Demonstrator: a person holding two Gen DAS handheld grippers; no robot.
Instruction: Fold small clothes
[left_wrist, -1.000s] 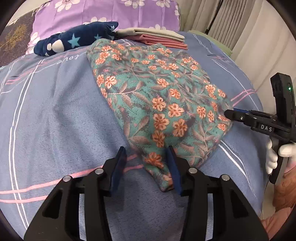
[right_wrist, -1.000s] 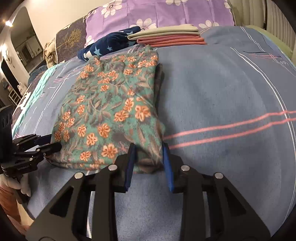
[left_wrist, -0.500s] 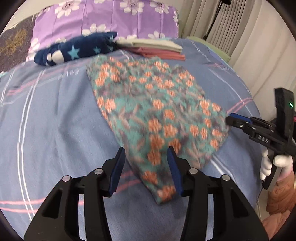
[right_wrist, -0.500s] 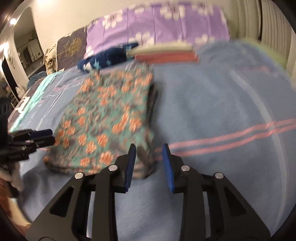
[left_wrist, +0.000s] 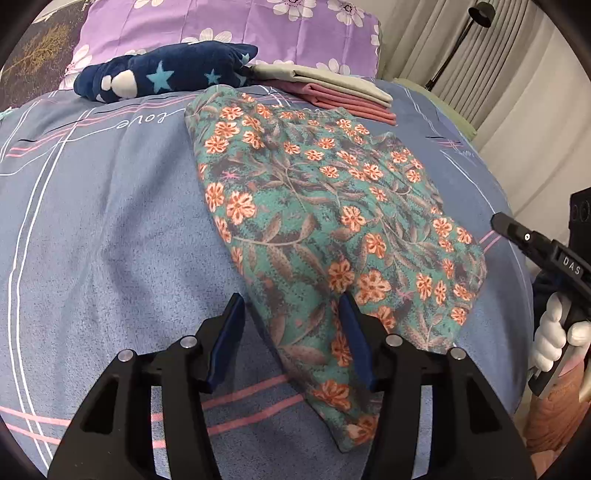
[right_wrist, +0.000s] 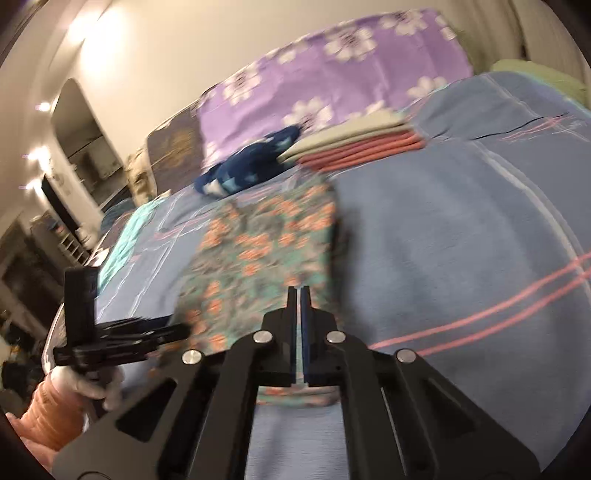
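A folded teal garment with orange flowers (left_wrist: 317, 221) lies flat on the blue bedspread (left_wrist: 110, 229). My left gripper (left_wrist: 291, 325) is open, its fingers astride the garment's near left edge. My right gripper (right_wrist: 300, 295) is shut and empty, raised above the garment's near right corner (right_wrist: 258, 254); the right wrist view is blurred. The right gripper also shows in the left wrist view (left_wrist: 496, 221), off the garment's right side. The left gripper shows in the right wrist view (right_wrist: 177, 328) at the garment's left edge.
A navy star-print garment (left_wrist: 166, 70) and a stack of folded beige and pink clothes (left_wrist: 332, 88) lie at the far end before a purple flowered pillow (left_wrist: 229, 22). Curtains (left_wrist: 498, 74) hang to the right. The bed's edge is near the right.
My right gripper has closed without cloth, lifted and swung away from the garment's corner. My left gripper has moved forward over the garment's near left edge, still open.
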